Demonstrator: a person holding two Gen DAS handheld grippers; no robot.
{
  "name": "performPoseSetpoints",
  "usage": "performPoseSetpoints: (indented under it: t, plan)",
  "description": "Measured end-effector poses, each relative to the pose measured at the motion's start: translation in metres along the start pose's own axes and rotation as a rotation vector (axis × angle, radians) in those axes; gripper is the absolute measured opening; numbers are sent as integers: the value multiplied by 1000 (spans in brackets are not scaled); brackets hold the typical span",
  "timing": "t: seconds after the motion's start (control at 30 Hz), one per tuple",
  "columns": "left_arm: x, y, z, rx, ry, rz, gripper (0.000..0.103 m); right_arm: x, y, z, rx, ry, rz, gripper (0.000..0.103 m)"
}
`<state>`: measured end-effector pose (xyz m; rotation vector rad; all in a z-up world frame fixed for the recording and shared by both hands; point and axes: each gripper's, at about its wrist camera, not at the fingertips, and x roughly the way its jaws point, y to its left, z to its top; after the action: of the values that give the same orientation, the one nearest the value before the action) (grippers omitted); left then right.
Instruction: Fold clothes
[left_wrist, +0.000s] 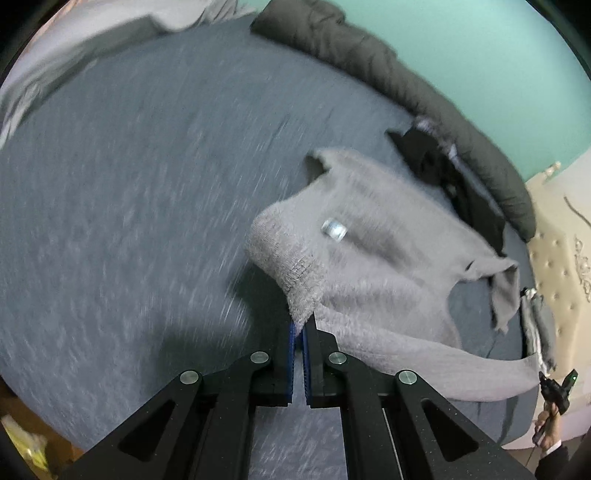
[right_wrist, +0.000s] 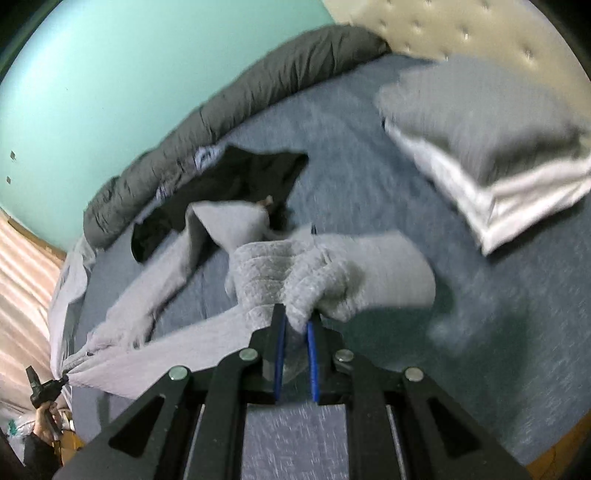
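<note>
While fuzzy grey knit sweater (left_wrist: 369, 258) drapes, both grippers pinch.

Your left gripper (left_wrist: 300, 326) and right gripper (right_wrist: 295, 321) are matte black linkages with round silver pivot screws and blue ribbed pads (right_wrist: 280, 350); your sleeve (left_wrist: 552, 458) is dark.

- sweater (left_wrist: 373, 266): pale grey, ribbed knit
- bedsheet (left_wrist: 129, 206): blue-grey
- wall (right_wrist: 110, 74): mint green
- rolled duvet (left_wrist: 424, 96): dark grey
- gripper pads (right_wrist: 313, 354): blue
</note>
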<state>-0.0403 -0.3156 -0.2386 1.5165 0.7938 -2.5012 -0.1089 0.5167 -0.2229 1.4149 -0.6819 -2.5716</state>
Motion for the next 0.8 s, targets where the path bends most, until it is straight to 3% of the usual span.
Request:
performPoseSetpoints:
  t: [0.23,0.37,0.57,0.63,0.73,0.8]
  plan:
    - [33,29,-30,-70,69,14,4,33,-25,-23,18,81,-74,12]
    - [37,23,-29,-57,69,23,4,36,-38,-28,32,149,-186,15]
    - [40,13,-22,-30,67,37,4,28,-28,-21,-1,167,-305,31]
    - [40,13,-22,-29,67,34,4,27,-28,-16,17,178,-349,48]
    - [40,14,-22,-27,68,29,4,24,-31,-8,27,189,-399,49]
    - [40,18,-24,-36,74,25,4,21,-30,-4,46,178,-367,49]
